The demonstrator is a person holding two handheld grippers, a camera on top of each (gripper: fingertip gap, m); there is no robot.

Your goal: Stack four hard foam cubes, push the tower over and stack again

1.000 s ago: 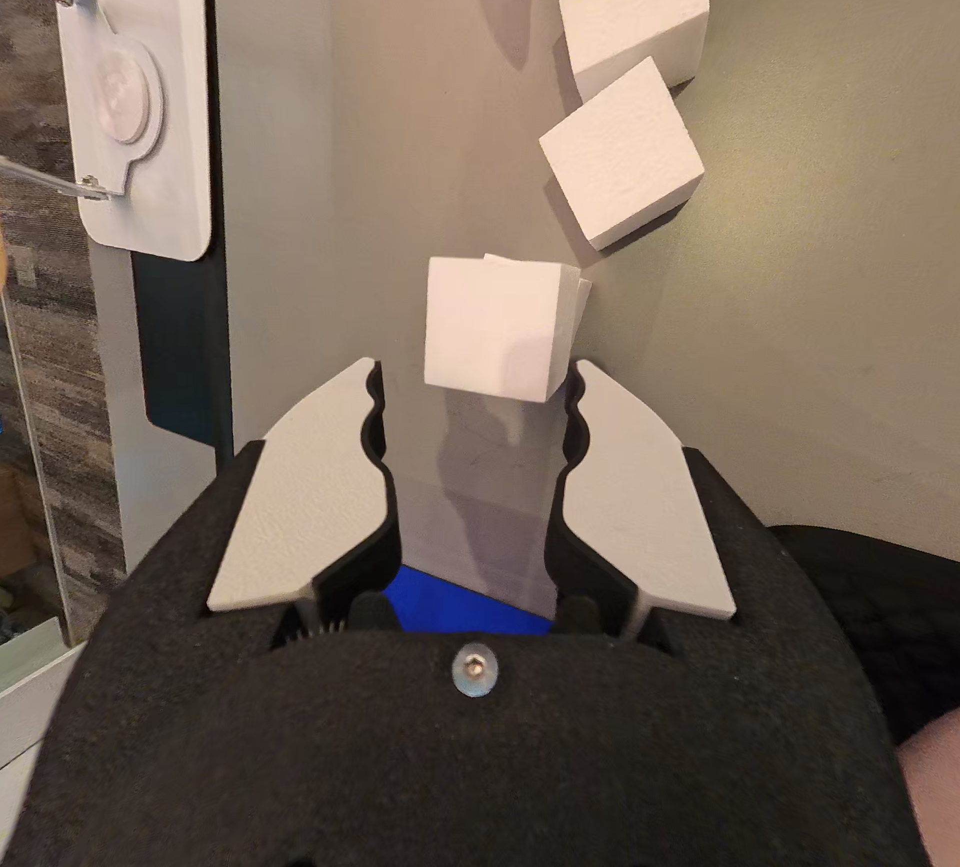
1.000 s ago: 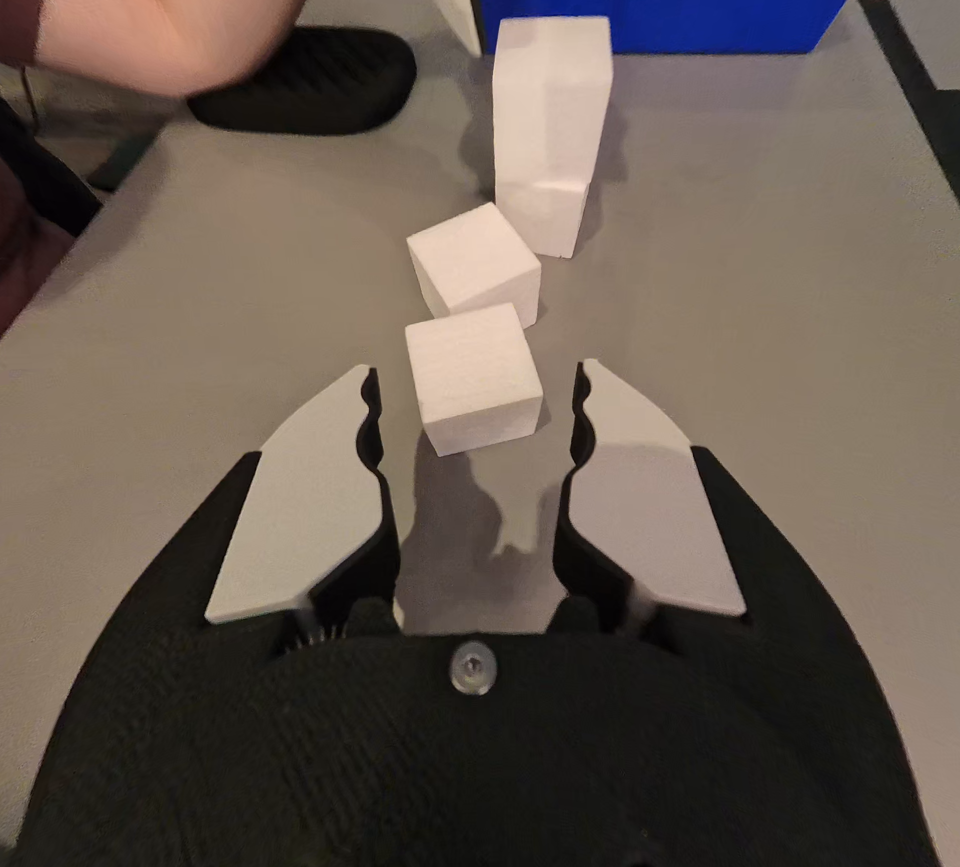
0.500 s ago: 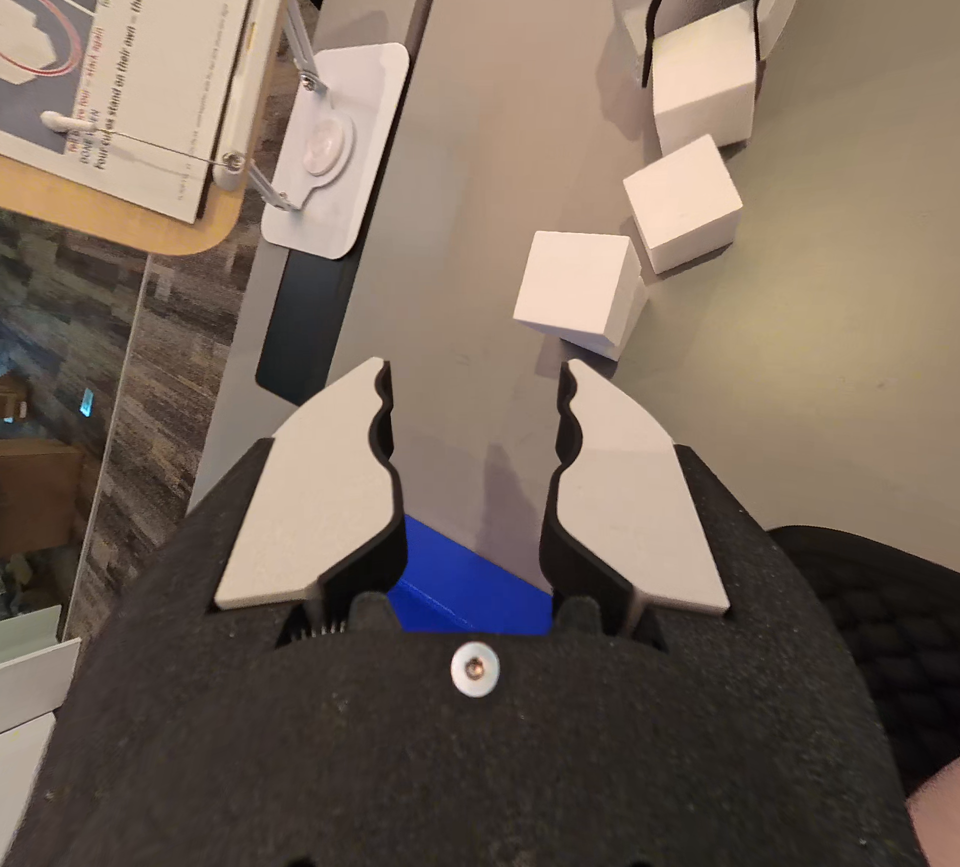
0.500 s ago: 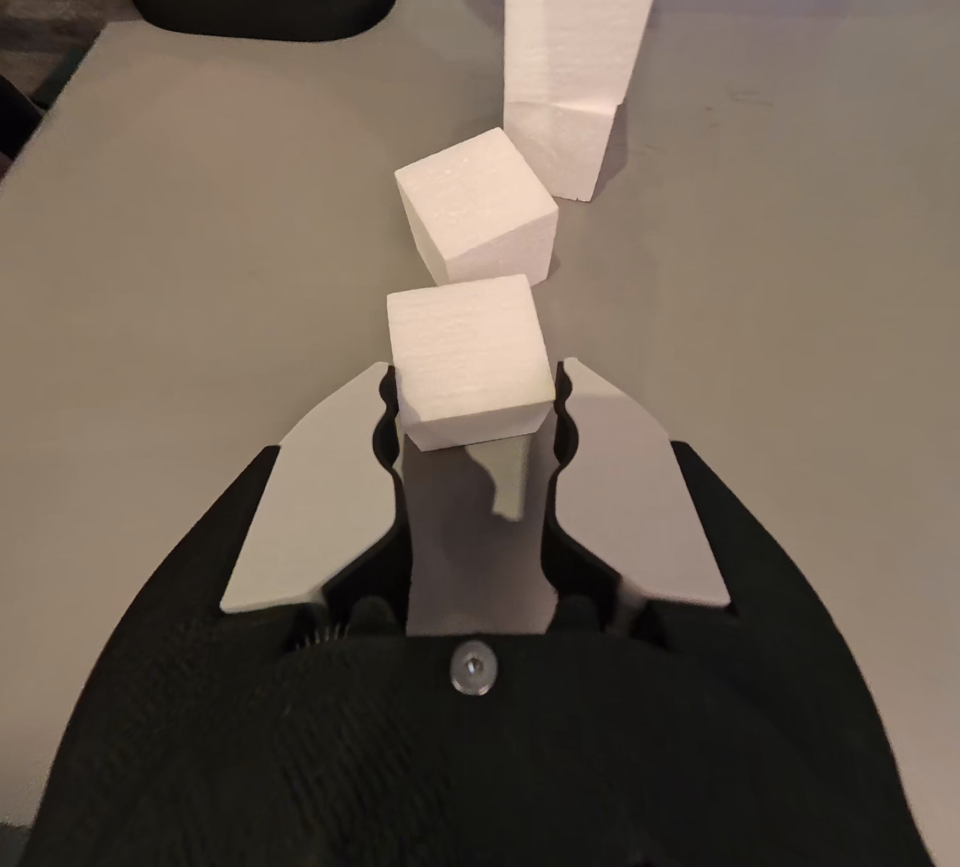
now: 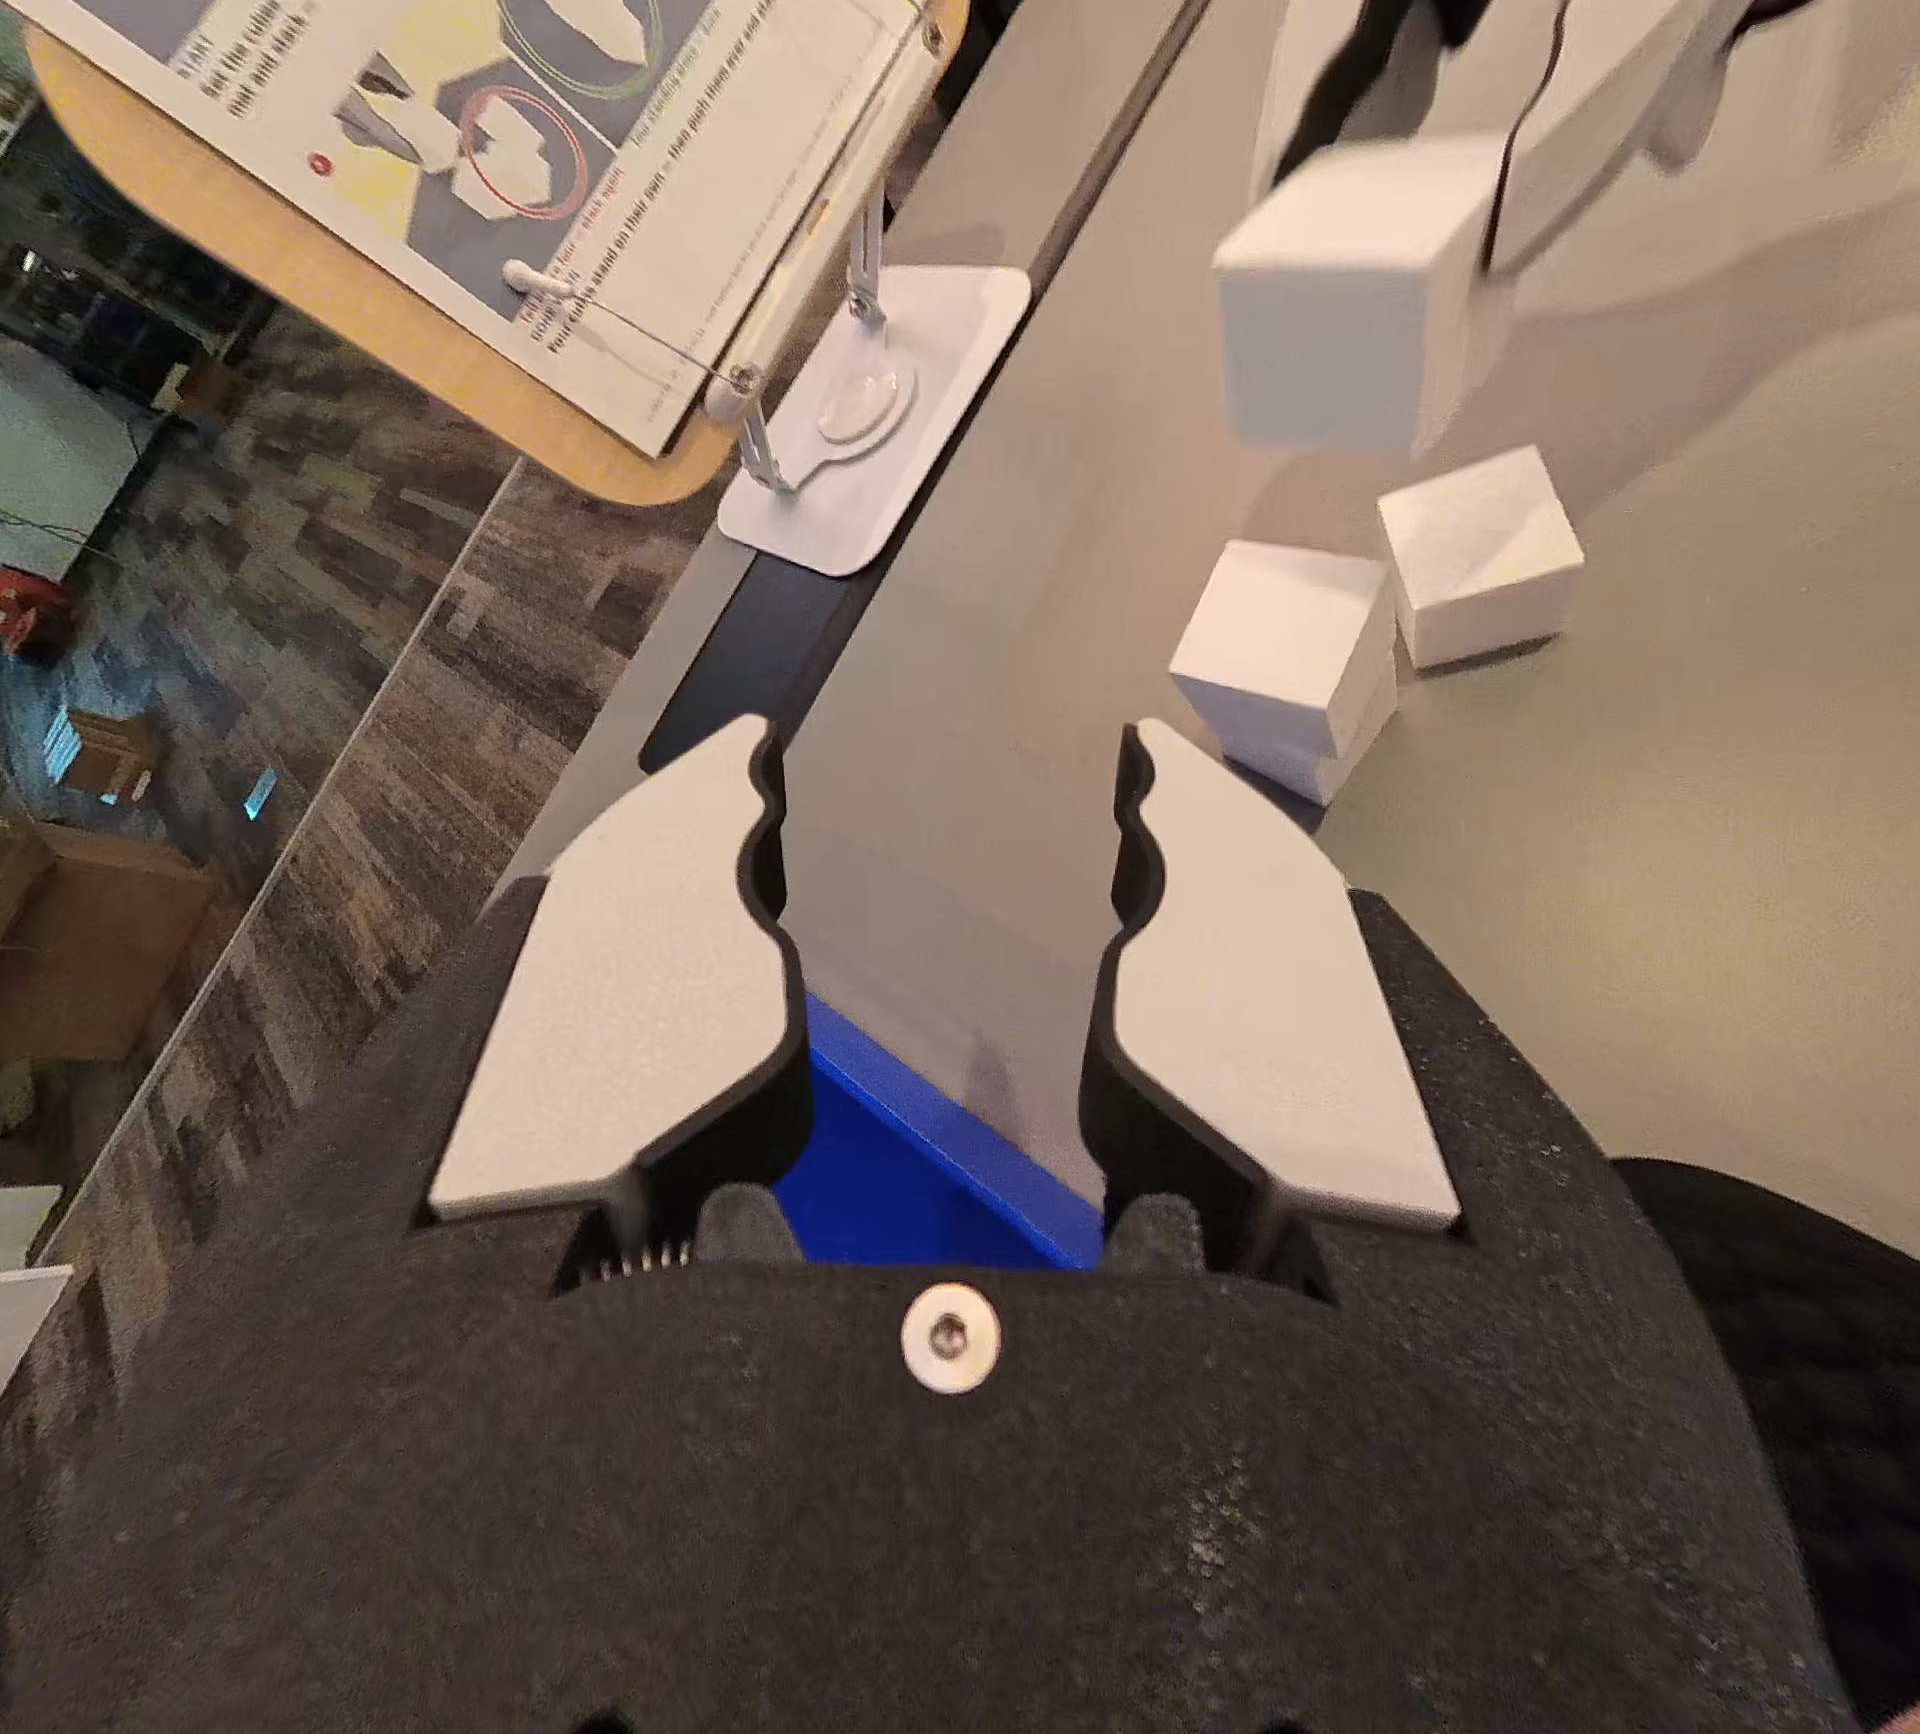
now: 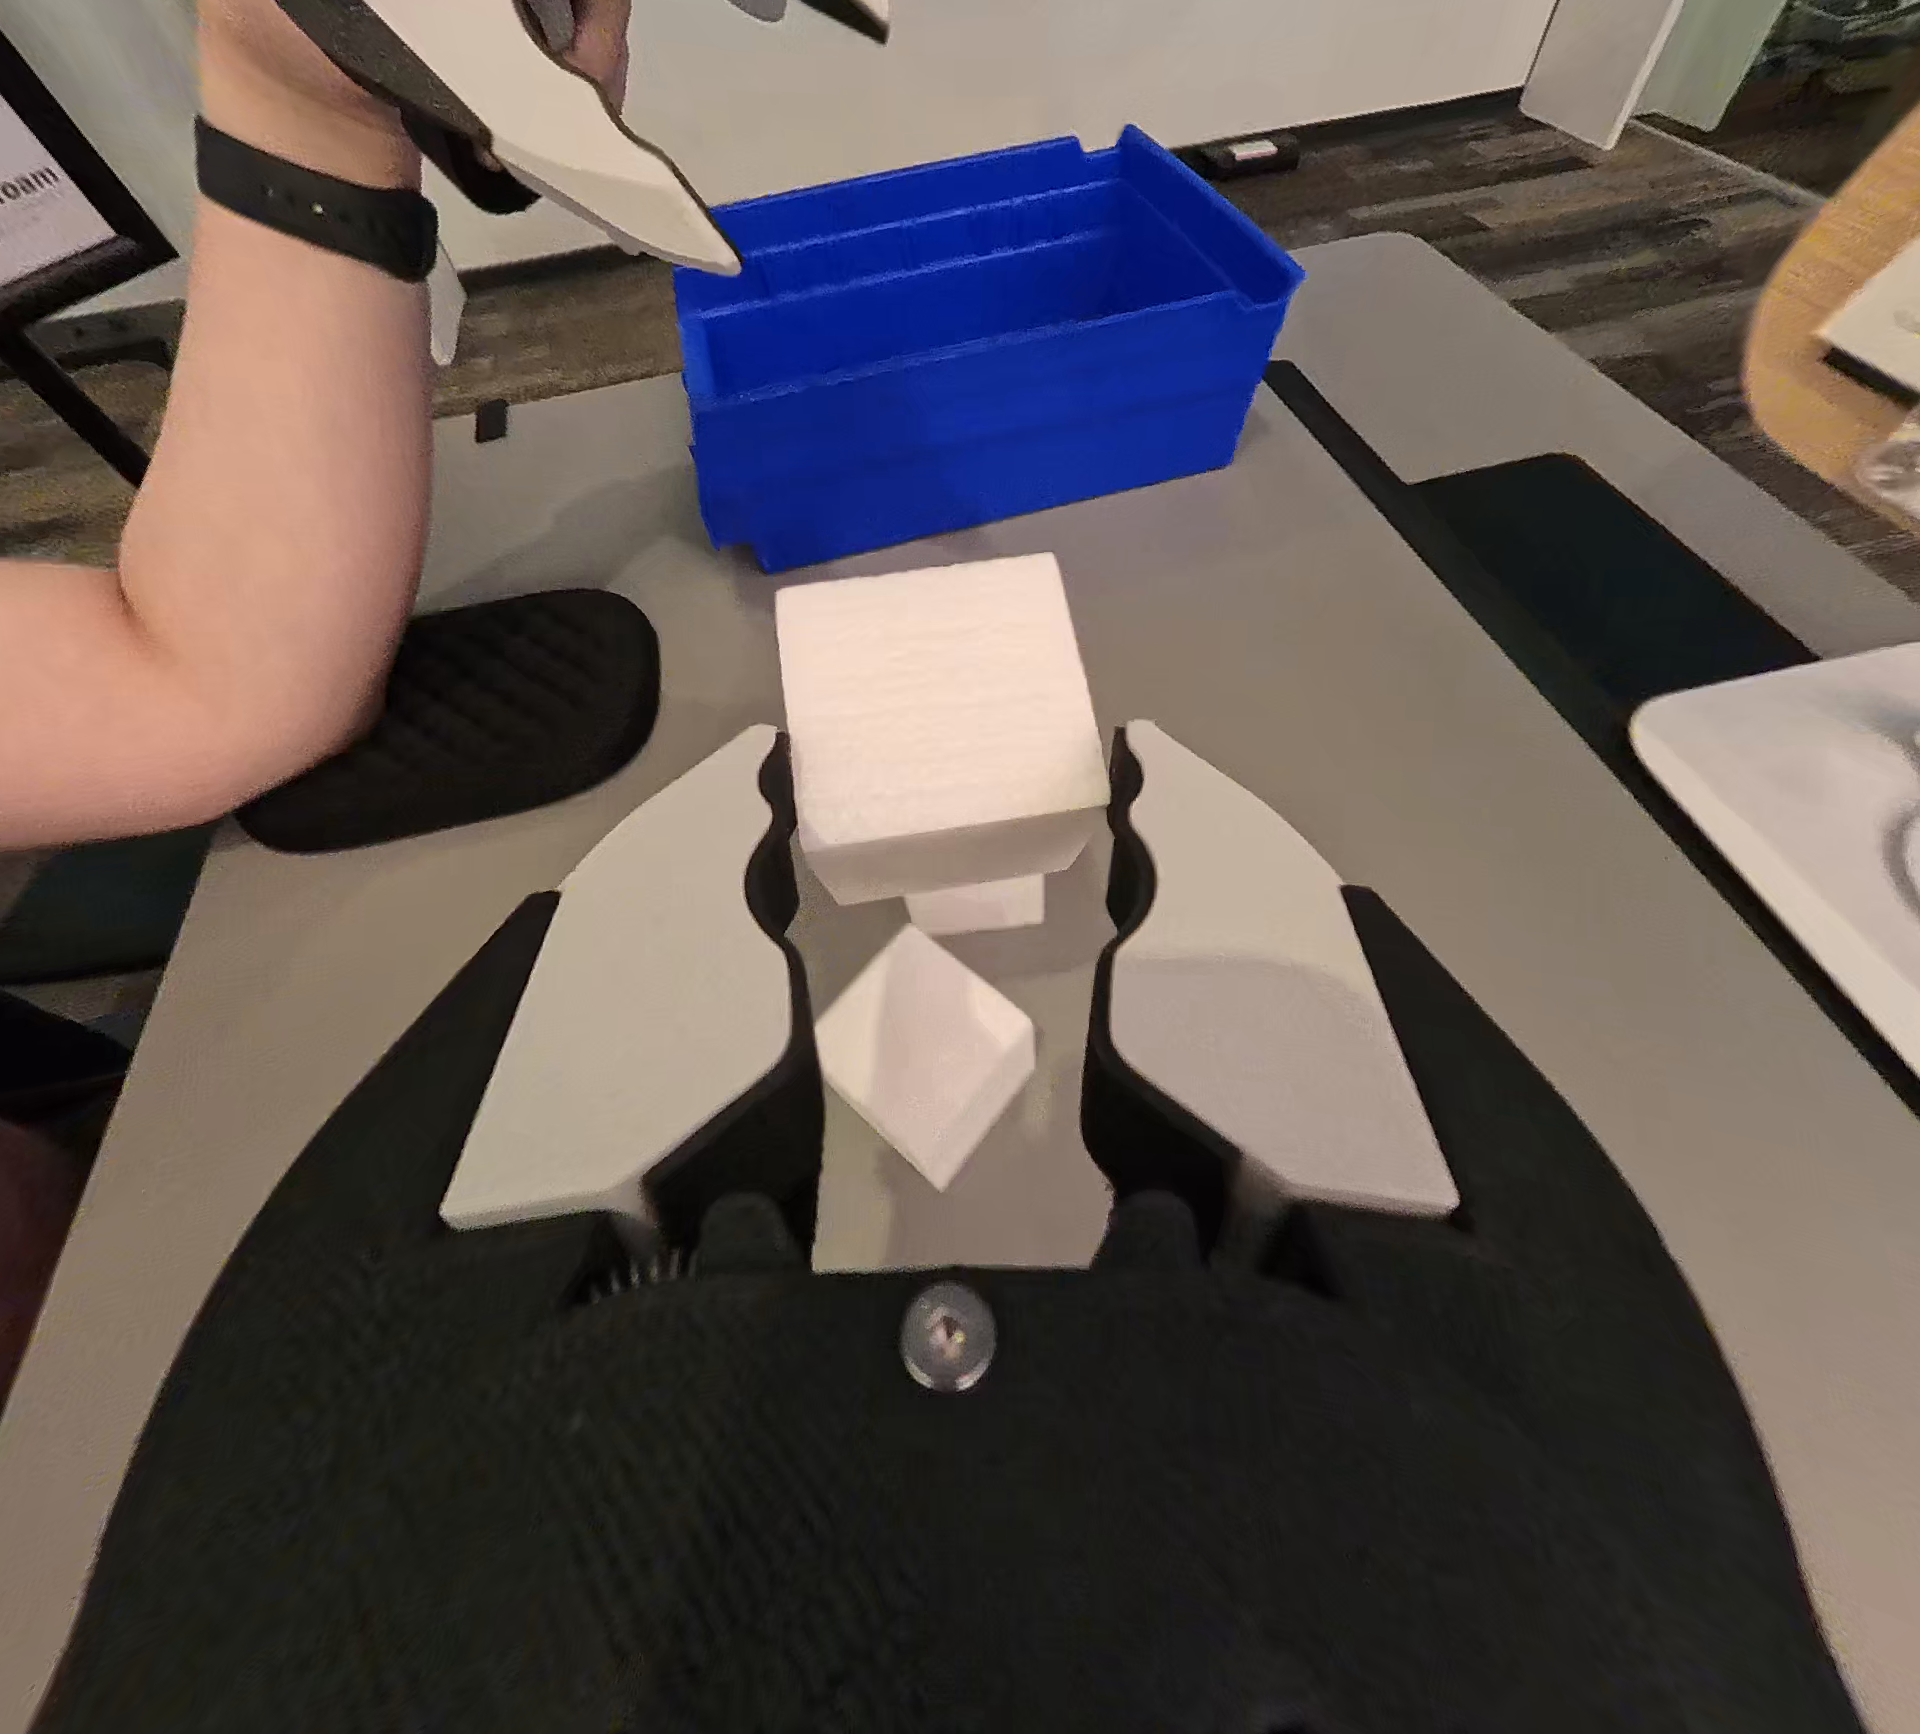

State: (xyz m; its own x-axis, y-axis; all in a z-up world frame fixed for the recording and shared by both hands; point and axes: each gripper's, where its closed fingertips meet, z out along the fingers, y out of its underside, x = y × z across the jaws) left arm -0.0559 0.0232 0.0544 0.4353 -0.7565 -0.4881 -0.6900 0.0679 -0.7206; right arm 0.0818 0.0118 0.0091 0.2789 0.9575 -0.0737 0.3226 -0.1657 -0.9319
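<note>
Right gripper (image 6: 951, 785): pinching a white foam cube (image 6: 935, 718) between its fingertips, lifted clear of the grey table (image 6: 1351, 645); it seems held high so it can go down onto the pile.
Pile: two cubes already stacked, seen in the left wrist view as the top cube (image 5: 1283, 640) with the bottom cube (image 5: 1314, 765) peeking out under it; in the right wrist view the held cube hides most of it.
Loose cube (image 6: 925, 1061): on the table just near of the pile, turned corner-on, apart from the carried one.
Left gripper (image 5: 945, 785): spread, nothing between its fingers, raised high on the far left above the blue bin (image 6: 977, 365), probably to keep out of the way.
Progress: as I judge it, the third cube is about to be set and the fourth waits.
Risk: the carried cube looks slightly twisted against the pile and may need squaring.
Writing: an instruction sheet (image 5: 468, 53) on a wooden board (image 5: 312, 250) with a white stand (image 5: 883, 427) at the table's edge carries text and circled pictures; no brand marks show on the cubes or bin.
Also: a black pad (image 6: 457, 708) under the person's forearm (image 6: 260, 489), which wears a black wristband (image 6: 312, 204).
</note>
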